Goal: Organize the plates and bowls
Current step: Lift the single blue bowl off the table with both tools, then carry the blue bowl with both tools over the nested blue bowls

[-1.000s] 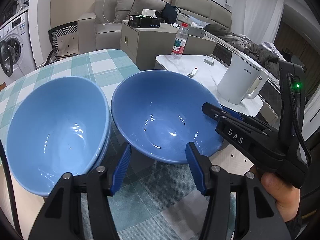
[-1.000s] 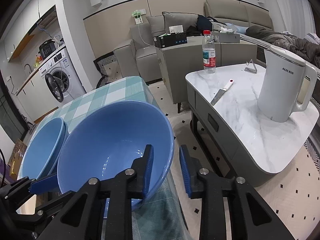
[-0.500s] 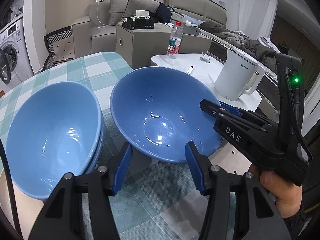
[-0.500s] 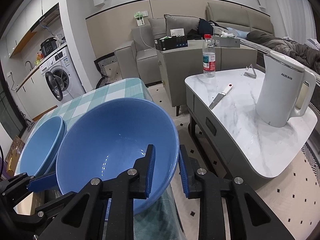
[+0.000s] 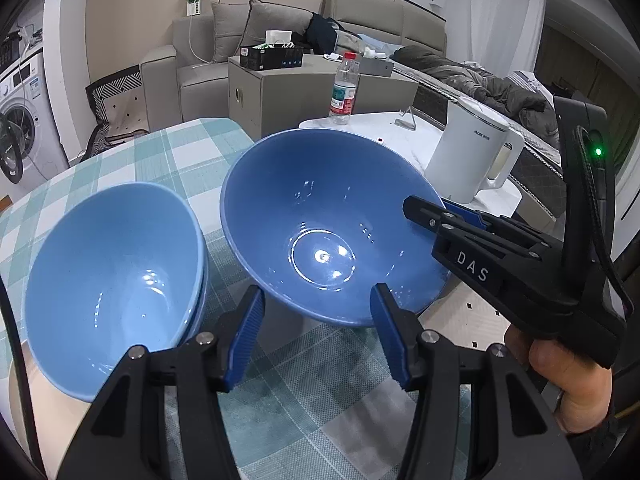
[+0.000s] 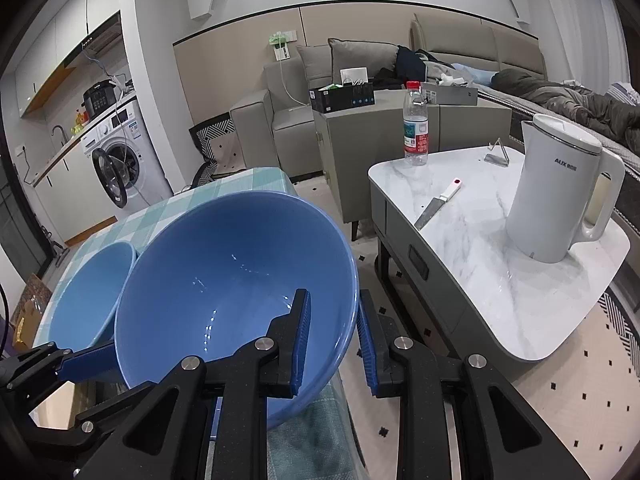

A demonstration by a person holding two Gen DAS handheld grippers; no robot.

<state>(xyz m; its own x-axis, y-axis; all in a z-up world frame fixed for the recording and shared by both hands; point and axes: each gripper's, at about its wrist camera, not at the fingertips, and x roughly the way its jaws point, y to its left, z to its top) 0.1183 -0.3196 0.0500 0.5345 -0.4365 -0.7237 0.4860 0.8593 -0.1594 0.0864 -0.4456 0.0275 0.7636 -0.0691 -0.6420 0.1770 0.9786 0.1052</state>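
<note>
Blue bowl (image 6: 224,280) rim between gripper pads; knife (image 5: 380,140) mostly hidden

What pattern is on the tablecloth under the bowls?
The tablecloth has a teal, grey and white checked pattern, clearest in the left wrist view.

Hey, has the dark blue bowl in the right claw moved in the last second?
Yes. The dark blue bowl has lifted: in the left wrist view its far rim now sits higher against the white kettle, and its base is off the checked tablecloth.
</note>
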